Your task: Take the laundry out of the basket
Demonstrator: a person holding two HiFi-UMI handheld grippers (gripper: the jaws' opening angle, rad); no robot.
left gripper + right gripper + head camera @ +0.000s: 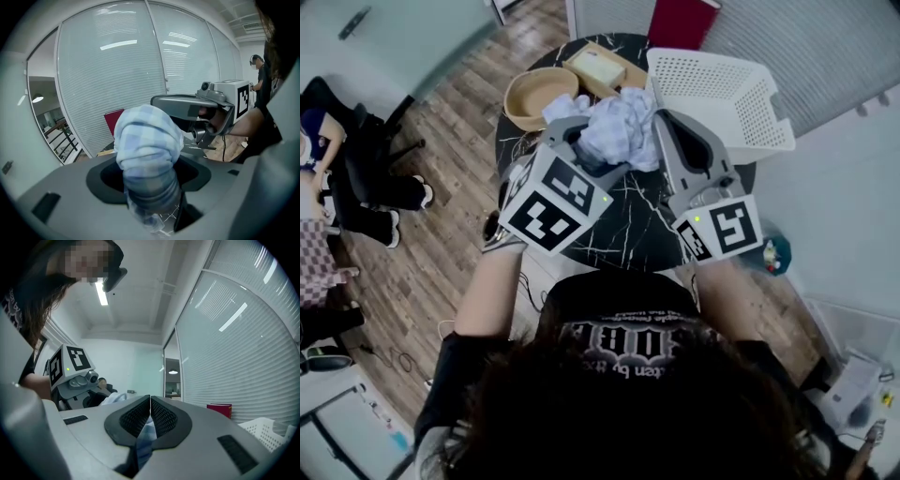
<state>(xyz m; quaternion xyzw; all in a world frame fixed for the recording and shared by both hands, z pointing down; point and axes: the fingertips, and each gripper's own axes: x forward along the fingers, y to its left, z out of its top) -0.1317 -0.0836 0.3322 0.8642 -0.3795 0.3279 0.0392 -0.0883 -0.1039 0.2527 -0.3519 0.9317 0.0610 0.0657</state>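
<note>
You hold the light blue checked cloth [617, 127] with your 2 grippers. It hangs above the black marble table [633, 230], outside the white basket [717, 89] and just to the left of it. Your left gripper [151, 180] has its jaws partly apart, and they clamp a thick rolled bunch of the cloth. Your right gripper [150, 414] has its jaws almost together, and they pinch a thin fold of the same cloth. A wooden bowl [539, 94] stands on the table, at the left of the cloth.
</note>
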